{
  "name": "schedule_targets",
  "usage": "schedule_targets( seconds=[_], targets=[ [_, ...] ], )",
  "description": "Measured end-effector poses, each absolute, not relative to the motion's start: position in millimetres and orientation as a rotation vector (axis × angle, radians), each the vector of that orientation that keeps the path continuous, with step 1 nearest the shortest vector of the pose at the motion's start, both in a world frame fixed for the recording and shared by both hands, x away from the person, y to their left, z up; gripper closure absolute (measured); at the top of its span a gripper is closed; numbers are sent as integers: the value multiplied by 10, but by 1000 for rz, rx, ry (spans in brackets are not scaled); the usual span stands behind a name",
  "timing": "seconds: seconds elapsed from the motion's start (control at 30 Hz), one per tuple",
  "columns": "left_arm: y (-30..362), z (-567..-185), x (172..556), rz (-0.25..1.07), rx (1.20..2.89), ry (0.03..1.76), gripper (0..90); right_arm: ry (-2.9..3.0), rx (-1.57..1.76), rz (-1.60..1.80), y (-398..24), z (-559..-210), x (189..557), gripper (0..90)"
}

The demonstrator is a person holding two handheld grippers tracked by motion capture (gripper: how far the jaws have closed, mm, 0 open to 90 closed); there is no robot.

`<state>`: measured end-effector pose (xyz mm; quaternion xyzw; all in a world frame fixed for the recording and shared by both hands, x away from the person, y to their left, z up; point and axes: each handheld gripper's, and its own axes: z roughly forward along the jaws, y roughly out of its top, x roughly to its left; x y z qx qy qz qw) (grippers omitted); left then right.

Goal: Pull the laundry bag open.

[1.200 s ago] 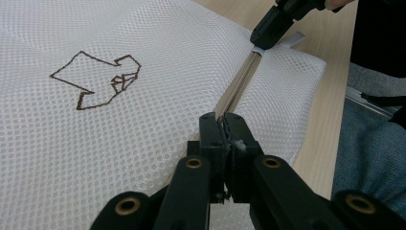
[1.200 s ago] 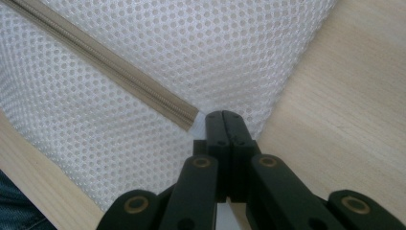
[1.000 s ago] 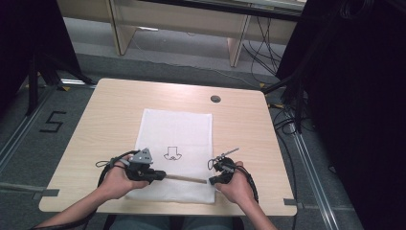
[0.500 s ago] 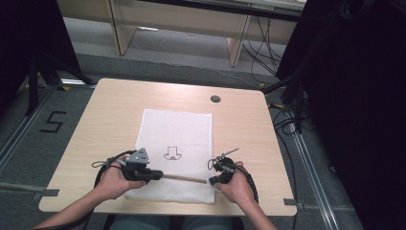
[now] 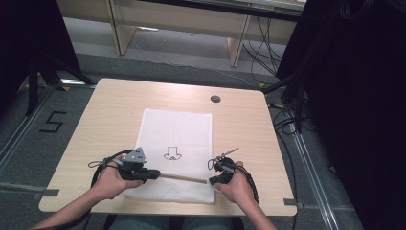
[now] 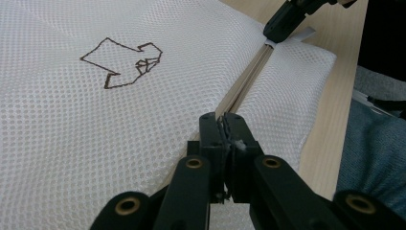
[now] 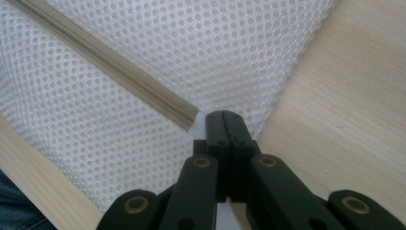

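Nothing has visibly moved since the earlier frame: the left gripper (image 6: 225, 125) stays clamped on the zip (image 6: 246, 75) partway along the mesh bag (image 5: 174, 139), which lies flat mid-table (image 5: 110, 110), and the right gripper (image 7: 224, 117) stays clamped on the bag's corner at the zip's end.

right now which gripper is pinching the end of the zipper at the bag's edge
The right gripper: its fingers are shut on the white tab where the beige zipper ends, near the mesh bag edge. The left gripper grips midway along the zipper instead.
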<state>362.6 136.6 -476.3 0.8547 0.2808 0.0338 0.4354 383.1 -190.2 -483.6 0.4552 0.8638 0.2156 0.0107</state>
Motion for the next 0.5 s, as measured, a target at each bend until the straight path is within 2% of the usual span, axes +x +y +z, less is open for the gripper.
schedule_targets(
  seconds=[0.23,0.5],
  targets=[
    [1372,-4758,3630,83,2126,667,870,2695,1420,672,-1903,-4839,3831,900],
    [1470,-4754,3610,84,2110,712,871,2697,1421,674,-1903,-4839,3832,900]
  ],
)
